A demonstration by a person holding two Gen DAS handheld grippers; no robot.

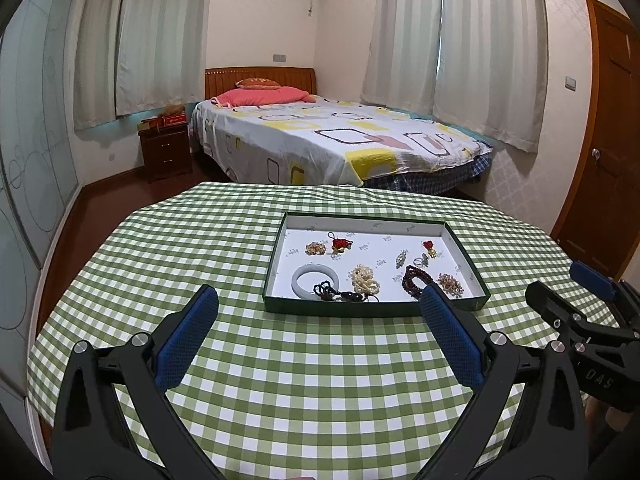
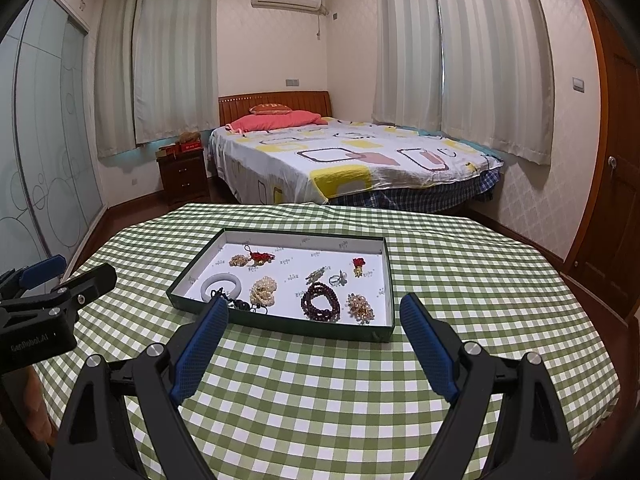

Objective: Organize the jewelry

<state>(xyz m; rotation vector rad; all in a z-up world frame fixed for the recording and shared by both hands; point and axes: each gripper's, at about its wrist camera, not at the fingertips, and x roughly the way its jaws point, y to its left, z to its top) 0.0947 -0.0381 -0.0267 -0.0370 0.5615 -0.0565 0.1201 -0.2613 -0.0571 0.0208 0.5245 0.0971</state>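
Note:
A shallow dark-green tray (image 1: 372,309) (image 2: 280,326) with a white floor lies on the green checked table. Inside it are a white jade bangle (image 1: 315,279) (image 2: 221,282), a pearl strand (image 1: 365,278) (image 2: 264,291), a dark red bead bracelet (image 1: 416,279) (image 2: 320,299), a black cord pendant (image 1: 340,294), two red knot charms (image 1: 341,245) (image 2: 358,265), a ring (image 2: 335,279) and small gold clusters (image 2: 360,307). My left gripper (image 1: 318,312) hovers open just short of the tray's near wall, nothing between its blue pads. My right gripper (image 2: 314,320) also stands open, empty, at the tray's near wall.
The table's round edge drops off to a dark wooden floor. Behind it stand a bed (image 1: 332,136), a dark nightstand (image 1: 165,150) and curtains. A wooden door (image 2: 616,184) is at right, glass wardrobe doors at left. Each gripper shows in the other's view (image 1: 580,312) (image 2: 52,292).

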